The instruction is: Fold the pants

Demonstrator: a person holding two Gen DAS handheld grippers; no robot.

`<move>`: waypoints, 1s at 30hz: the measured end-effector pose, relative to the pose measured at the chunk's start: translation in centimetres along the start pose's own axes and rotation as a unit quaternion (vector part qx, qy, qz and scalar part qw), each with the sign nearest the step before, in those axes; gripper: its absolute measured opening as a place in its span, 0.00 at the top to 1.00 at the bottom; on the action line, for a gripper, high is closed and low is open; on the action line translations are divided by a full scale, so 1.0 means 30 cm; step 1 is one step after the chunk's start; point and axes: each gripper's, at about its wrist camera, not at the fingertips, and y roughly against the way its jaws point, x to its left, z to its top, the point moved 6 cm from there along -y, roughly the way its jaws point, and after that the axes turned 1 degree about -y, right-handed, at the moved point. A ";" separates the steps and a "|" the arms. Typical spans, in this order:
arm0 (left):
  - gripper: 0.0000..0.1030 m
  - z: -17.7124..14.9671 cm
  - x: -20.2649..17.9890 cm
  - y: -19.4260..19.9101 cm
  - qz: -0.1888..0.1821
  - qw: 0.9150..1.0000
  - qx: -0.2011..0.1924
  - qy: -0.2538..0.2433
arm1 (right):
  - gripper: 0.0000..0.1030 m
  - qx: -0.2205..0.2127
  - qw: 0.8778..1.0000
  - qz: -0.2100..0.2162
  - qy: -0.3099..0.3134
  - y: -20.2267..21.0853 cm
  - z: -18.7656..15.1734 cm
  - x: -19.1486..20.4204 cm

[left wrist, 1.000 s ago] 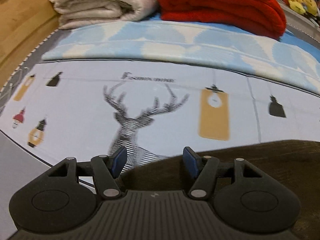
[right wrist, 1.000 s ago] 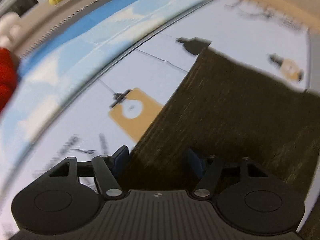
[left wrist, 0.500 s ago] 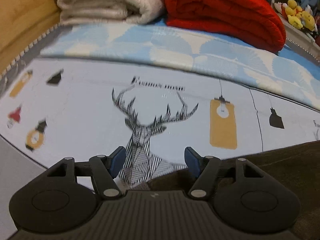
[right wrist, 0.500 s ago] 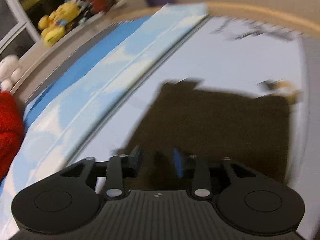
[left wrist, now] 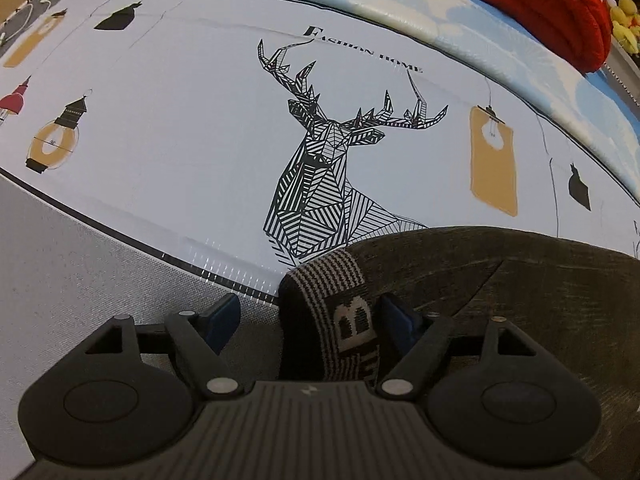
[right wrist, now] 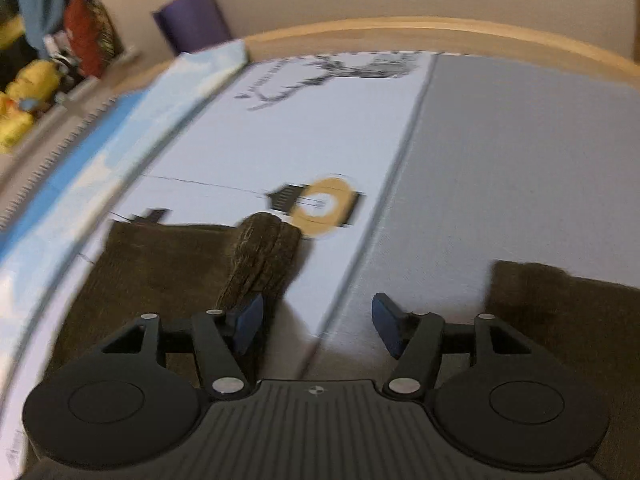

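Observation:
The dark brown pants (left wrist: 500,280) lie on a printed bed sheet (left wrist: 200,140). Their striped waistband (left wrist: 348,312) with a letter B sits between my left gripper's fingers. My left gripper (left wrist: 310,320) is open around that waistband edge. In the right wrist view the pants (right wrist: 160,272) lie at the left with a folded ridge (right wrist: 264,256), and another dark part (right wrist: 568,320) lies at the right. My right gripper (right wrist: 316,324) is open and empty above the sheet, between these two parts.
A red folded blanket (left wrist: 540,8) lies at the far side on a blue patterned cover (left wrist: 480,32). Yellow plush toys (right wrist: 20,108) and a purple object (right wrist: 192,20) stand beyond the bed. A wooden bed frame (right wrist: 400,28) borders the far edge.
My left gripper has moved down and closer to the sheet, so the waistband now sits between its fingers. My right gripper has opened wide and swung away over the grey part.

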 end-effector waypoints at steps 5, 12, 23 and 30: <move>0.20 -0.005 0.008 -0.020 -0.005 1.000 -0.010 -0.006 | 0.41 -0.013 1.000 -0.002 0.021 -0.014 0.021 0.025; 0.21 0.015 -0.008 -0.026 -0.027 0.999 -0.023 0.007 | 0.36 -0.028 0.998 0.015 -0.057 0.002 0.049 -0.016; 0.59 0.055 -0.085 0.020 -0.013 0.991 -0.116 -0.059 | 0.95 -0.037 0.998 -0.031 0.035 -0.025 0.037 0.011; 0.49 0.097 -0.190 0.068 0.015 0.983 -0.157 -0.096 | 0.91 -0.037 0.996 -0.083 0.000 0.000 0.043 -0.090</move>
